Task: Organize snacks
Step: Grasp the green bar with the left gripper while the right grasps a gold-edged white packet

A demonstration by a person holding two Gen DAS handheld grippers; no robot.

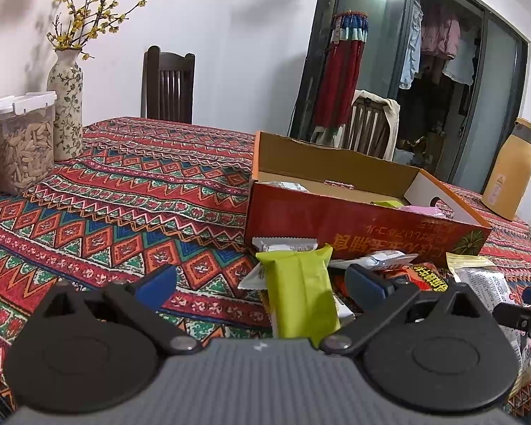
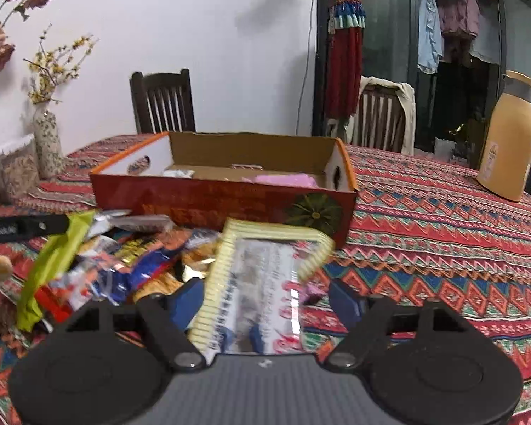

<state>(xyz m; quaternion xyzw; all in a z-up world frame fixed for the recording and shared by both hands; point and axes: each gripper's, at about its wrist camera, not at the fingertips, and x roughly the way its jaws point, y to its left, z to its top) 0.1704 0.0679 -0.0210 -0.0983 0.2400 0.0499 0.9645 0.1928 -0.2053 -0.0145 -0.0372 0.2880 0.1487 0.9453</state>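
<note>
Snacks piled before the red box, both tongs wide.
Left tongs straddle green packet ungripped; right tongs straddle yellow-edged packet — either could slip sideways.

both wrist views low, close | facing shared box (opposite sides)

Snack pile crowds the box front; tablecloth leftward lies open
</note>
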